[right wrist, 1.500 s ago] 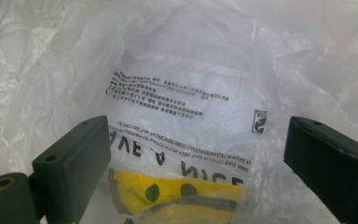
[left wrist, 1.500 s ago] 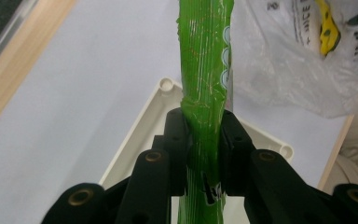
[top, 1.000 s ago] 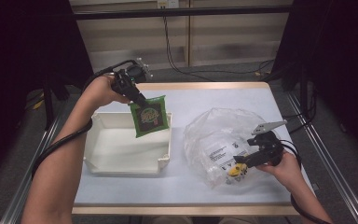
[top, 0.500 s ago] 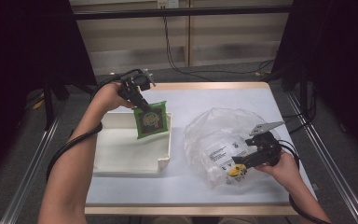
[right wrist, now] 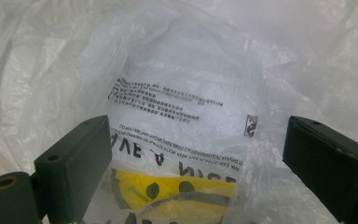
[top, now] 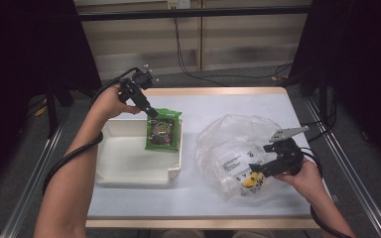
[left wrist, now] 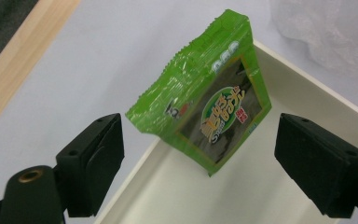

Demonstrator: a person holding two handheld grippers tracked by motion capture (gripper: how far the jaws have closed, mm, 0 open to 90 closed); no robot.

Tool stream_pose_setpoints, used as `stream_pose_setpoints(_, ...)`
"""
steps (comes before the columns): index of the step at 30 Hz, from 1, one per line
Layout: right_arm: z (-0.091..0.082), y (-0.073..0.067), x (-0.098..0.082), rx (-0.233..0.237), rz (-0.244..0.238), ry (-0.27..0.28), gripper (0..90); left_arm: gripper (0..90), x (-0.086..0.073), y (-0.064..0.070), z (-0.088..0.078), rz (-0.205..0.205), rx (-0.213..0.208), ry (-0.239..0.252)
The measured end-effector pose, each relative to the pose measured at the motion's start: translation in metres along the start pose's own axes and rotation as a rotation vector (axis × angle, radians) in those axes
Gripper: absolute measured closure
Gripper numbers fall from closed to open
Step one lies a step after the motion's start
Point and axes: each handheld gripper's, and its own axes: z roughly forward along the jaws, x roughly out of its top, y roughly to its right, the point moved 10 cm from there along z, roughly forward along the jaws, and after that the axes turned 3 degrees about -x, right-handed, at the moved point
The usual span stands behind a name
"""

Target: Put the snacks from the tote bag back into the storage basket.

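left gripper (left wrist: 198,163) jaws just opened, spread, green snack packet (top: 163,130) released over white tray (top: 129,173); right gripper (right wrist: 198,163) spread at plastic bag (top: 238,148); next: pick next item from bag.

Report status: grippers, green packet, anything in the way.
Left gripper jaws just opened, green packet free, over the white tray. Right gripper open at the clear bag. Nothing in the way.
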Motion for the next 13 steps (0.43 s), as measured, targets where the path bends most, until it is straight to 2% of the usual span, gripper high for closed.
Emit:
stream_pose_setpoints(2,-0.003,-0.002,0.003,0.0,-0.003,0.003,7.7,15.0,-0.004,0.004,-0.007,0.012,-0.004,0.009)
stream_pose_setpoints(4,-0.004,-0.004,0.004,-0.005,-0.012,0.002,7.7,14.5,-0.005,0.009,-0.011,-0.006,-0.004,0.039)
stream_pose_setpoints(6,-0.006,-0.006,0.005,-0.011,-0.015,-0.011,7.9,13.5,-0.009,0.012,-0.016,-0.003,-0.006,0.034)
stream_pose_setpoints(9,-0.012,-0.008,0.009,-0.013,-0.026,0.005,7.9,12.7,-0.011,0.019,-0.02,-0.025,-0.005,0.075)
stream_pose_setpoints(12,-0.018,-0.011,0.014,0.003,-0.016,0.026,8.3,12.2,-0.015,0.021,-0.026,-0.017,0.004,0.076)
stream_pose_setpoints(13,-0.02,-0.012,0.015,-0.001,-0.014,0.018,8.3,12.0,-0.017,0.021,-0.027,-0.006,0.002,0.067)
